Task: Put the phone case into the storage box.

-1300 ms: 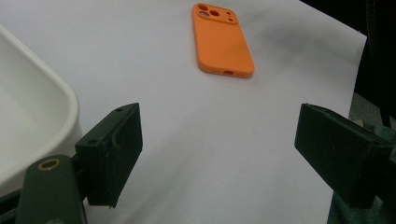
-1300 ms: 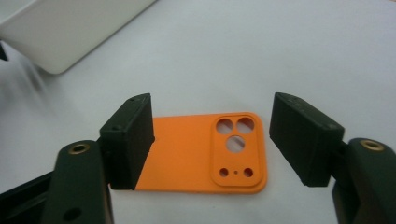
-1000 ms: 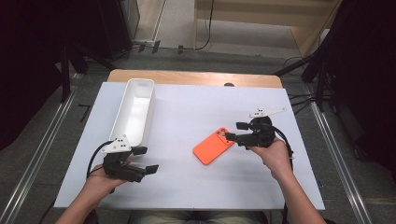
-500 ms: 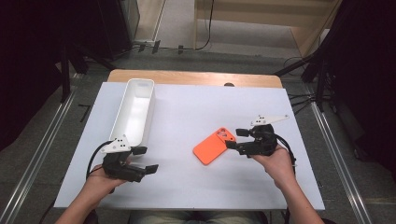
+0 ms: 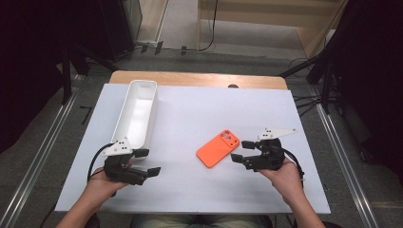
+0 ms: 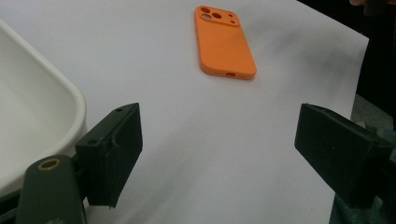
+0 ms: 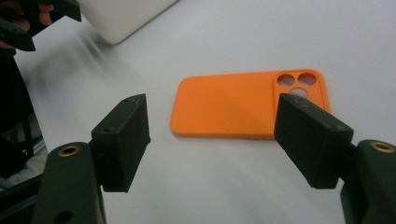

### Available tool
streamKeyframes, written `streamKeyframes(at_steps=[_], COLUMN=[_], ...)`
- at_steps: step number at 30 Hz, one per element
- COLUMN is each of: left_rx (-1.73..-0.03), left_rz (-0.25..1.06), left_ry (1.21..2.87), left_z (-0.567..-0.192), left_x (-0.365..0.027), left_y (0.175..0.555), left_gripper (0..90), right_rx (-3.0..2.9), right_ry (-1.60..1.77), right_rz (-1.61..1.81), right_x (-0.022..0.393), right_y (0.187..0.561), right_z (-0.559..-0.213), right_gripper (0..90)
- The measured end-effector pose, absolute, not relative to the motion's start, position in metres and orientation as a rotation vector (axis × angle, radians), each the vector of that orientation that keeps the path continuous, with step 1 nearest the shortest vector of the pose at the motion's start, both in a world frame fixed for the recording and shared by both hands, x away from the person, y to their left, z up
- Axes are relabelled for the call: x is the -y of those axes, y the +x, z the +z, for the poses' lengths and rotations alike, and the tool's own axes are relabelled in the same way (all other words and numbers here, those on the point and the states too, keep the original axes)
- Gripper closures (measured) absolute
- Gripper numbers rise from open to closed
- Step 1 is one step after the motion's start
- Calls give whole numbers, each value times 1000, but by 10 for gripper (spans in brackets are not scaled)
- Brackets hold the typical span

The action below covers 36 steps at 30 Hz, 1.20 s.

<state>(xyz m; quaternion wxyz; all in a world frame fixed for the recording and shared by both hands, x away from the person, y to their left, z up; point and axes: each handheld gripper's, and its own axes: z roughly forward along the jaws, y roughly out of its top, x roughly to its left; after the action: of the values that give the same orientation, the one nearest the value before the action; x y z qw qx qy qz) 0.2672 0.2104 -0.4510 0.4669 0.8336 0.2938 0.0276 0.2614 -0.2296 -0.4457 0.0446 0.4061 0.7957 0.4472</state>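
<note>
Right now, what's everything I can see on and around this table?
case: one, orange, flat on the sheet right of the middle, camera holes at its far end
tray: one, white, long and empty, on the left half of the sheet
sheet: one, white, covering the table top
table: one, wooden, far edge showing past the sheet
left tongs: one, black, open, near the tray's near end, holding nothing
right tongs: one, black, open, just right of the case, not touching it
</note>
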Motion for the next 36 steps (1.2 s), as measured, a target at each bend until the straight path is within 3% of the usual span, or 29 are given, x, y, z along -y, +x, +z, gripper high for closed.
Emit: streamKeyframes(at_steps=[17,36], left_rx=[-724,-737], left_rz=[73,50], left_ry=[2052,2012], left_z=[-451,-436], left_x=[-210,-196], left_y=[267,265], left_gripper=[149,148], right_rx=[-2416,-2412], right_ry=[1287,1310], right_rz=[1375,1373], right_x=[254,258], right_y=[231,233], right_z=[-464,-468], right_gripper=[257,257])
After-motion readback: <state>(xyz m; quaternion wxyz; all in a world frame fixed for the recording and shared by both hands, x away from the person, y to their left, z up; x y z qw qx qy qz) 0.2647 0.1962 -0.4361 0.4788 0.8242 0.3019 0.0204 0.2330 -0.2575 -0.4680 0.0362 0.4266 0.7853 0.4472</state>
